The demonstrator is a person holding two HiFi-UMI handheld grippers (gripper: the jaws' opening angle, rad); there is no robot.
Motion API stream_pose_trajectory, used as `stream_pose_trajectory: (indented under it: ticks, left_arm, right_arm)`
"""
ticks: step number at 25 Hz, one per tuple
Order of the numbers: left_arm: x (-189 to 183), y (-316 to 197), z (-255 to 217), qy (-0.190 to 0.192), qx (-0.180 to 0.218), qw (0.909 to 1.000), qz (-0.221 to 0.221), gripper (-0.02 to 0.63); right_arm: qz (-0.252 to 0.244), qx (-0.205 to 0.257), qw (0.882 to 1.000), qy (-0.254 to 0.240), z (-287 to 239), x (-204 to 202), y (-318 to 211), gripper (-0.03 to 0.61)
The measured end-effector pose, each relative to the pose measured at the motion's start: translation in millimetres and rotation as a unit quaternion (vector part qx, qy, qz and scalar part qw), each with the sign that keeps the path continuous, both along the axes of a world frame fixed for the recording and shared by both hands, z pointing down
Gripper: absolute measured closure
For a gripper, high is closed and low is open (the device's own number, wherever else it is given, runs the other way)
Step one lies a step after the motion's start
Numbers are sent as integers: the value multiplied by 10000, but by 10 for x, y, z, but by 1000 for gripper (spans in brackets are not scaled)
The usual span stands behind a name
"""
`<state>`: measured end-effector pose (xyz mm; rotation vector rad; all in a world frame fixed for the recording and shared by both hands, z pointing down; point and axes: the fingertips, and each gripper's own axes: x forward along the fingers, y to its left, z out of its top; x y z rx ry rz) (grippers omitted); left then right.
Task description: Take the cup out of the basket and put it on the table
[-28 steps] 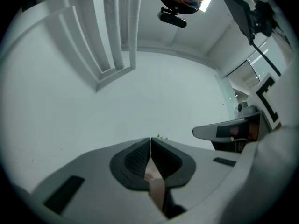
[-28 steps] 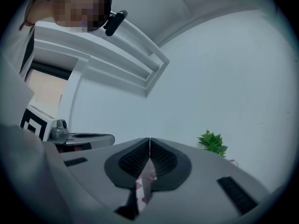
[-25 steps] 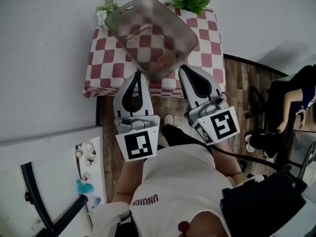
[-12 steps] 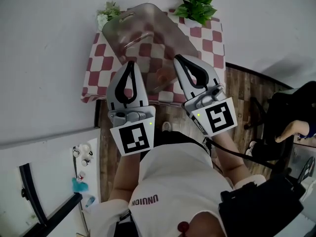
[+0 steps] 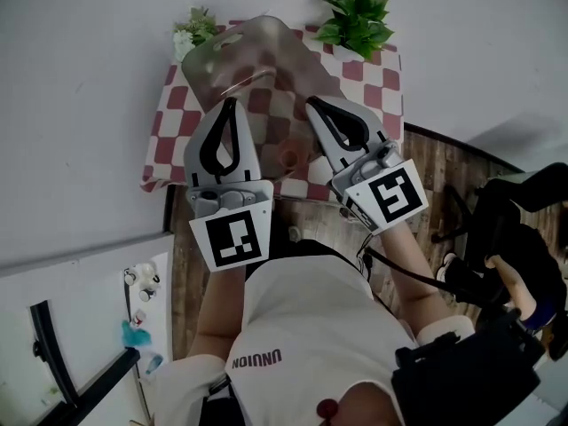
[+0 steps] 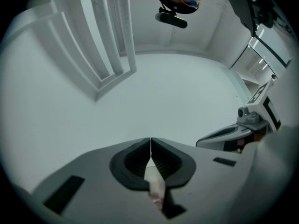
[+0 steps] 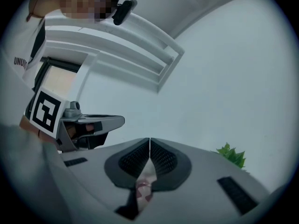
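soft, even indoor light fills the head view, brightest on the pale walls (image 5: 80,78) left of the checked table (image 5: 169,140), with a broad grey shadow on the wall to the table's right, a darker wooden floor (image 5: 444,158) beside it and no glare. straight lines bow more the further they lie from the table. both gripper views are round fisheye pictures with black corners, a cool bluish cast, dimmer rims and soft focus on the nearest parts at the bottom.
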<state>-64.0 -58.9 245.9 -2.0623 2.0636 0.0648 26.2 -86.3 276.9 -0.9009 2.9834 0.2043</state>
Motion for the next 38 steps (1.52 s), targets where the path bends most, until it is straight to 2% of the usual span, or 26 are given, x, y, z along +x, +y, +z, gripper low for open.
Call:
stream_pose_trajectory:
  ticks: [11,15,24,28,33,35,38]
  left_arm:
    - [-197,-483,-73,35,74,9998,152,597]
    - [-242,-618,-40,106,135,9993,341,597]
    - [-299,-837,47,371,225,9962,757,597]
    - [-287,-840,132,574,213,9922,1083,597]
    - [-335,-829,209,784,107,9892,1237,597]
    - [-362,-819,217,795,90,9889,1248,597]
    - [-375,-808,217,814,104,9884,1275,597]
  right_arm:
    - [-753,-367,9938,732,226,-353,-473,558]
    - [-1102,-357,9849,1289,395,-547,-516,558]
    - [-2008,-724,9449,2484,926,-846,-484,558]
    - [-2352,-919,9225,2918,1169,-885,-418,558]
    - [-2625,-1090,9005,3292,1359,-928,-359,545]
    - [-2779,-1170,8850,3547,1465,-933,-318,477]
    - [-2975,-1083,8573,4060,1639,-904,-274,469]
